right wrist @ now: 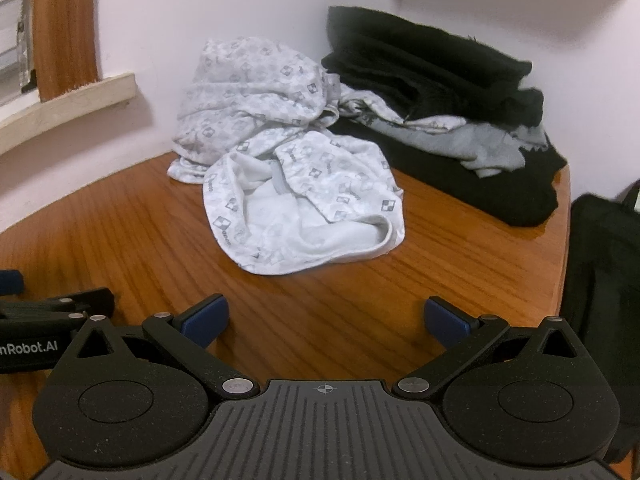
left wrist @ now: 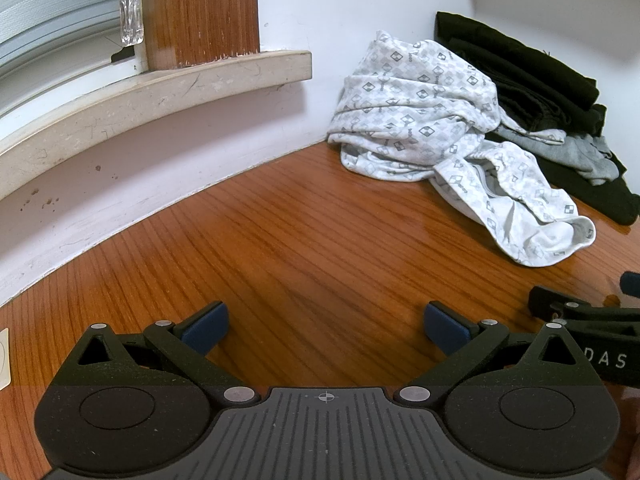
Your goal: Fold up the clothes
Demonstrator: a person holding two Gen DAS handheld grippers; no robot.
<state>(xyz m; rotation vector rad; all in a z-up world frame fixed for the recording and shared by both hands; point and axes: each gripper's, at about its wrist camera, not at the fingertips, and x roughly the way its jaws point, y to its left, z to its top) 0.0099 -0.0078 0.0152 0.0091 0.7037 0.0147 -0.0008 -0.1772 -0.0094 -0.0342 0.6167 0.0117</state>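
A crumpled white garment with a grey diamond print (left wrist: 436, 128) (right wrist: 288, 184) lies on the wooden table (left wrist: 304, 256) (right wrist: 460, 264), against the wall. Behind and to its right sits a pile of black clothes (left wrist: 532, 76) (right wrist: 432, 76) with a grey piece (left wrist: 576, 152) (right wrist: 472, 144) sandwiched in it. My left gripper (left wrist: 326, 326) hovers over bare wood, open, nothing between its blue pads. My right gripper (right wrist: 326, 320) is open too, short of the white garment's near hem. Each gripper shows at the edge of the other's view.
A white wall runs behind the table, with a beige window sill (left wrist: 160, 92) (right wrist: 68, 104) and a wooden frame post (left wrist: 200, 8) at the left. The table's right edge drops off beside a black bag (right wrist: 604, 288).
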